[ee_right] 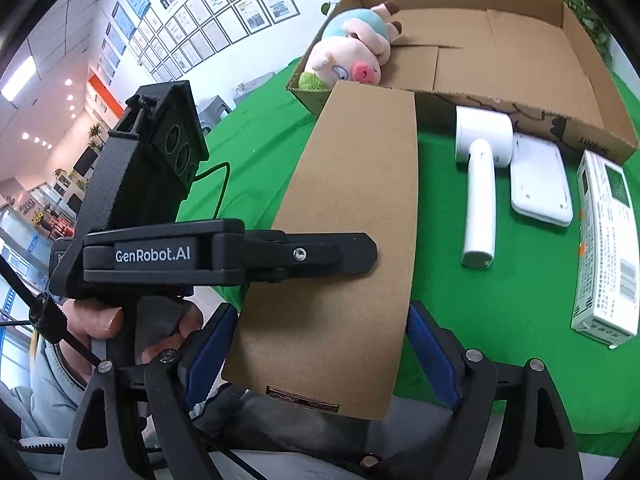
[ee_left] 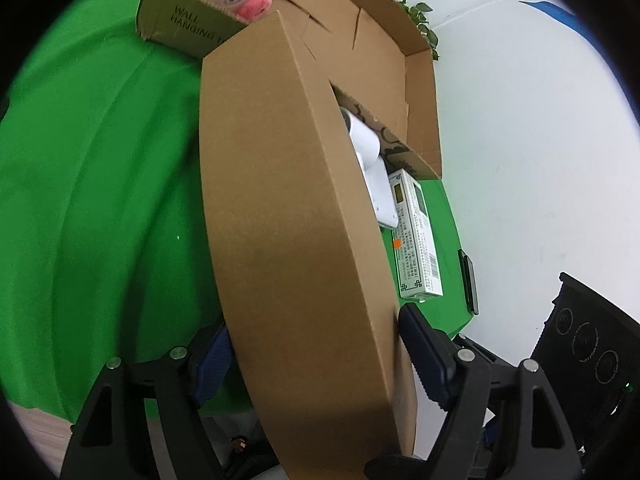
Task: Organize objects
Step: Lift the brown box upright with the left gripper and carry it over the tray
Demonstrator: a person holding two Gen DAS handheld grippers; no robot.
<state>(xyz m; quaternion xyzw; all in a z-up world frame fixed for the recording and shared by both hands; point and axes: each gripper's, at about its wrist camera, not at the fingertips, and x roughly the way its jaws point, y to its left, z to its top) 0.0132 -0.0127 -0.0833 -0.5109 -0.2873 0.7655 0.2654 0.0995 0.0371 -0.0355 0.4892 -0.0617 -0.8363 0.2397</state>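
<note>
Centrally, a flat brown cardboard box (ee_right: 348, 240) lies over a green tablecloth (ee_right: 500, 300), near end past the table edge. Both grippers grip it: the left gripper (ee_right: 320, 256) – black, labelled GenRobot.AI – is clamped across the box's left edge, and the right gripper (ee_right: 320, 344) has its blue-padded fingers (ee_right: 432, 360) pressed to the box's two sides. In the left wrist view the left gripper (ee_left: 316, 356) pinches the box (ee_left: 288, 216) edge-on.

Beyond the box's far end sits an open cardboard tray (ee_right: 500, 64) w/ a plush pig (ee_right: 352, 56) in the corner nearest the box. Right of the box, on the cloth – a white handheld device (ee_right: 480, 176), a white flat case (ee_right: 540, 180), then a white printed carton (ee_right: 608, 248).
</note>
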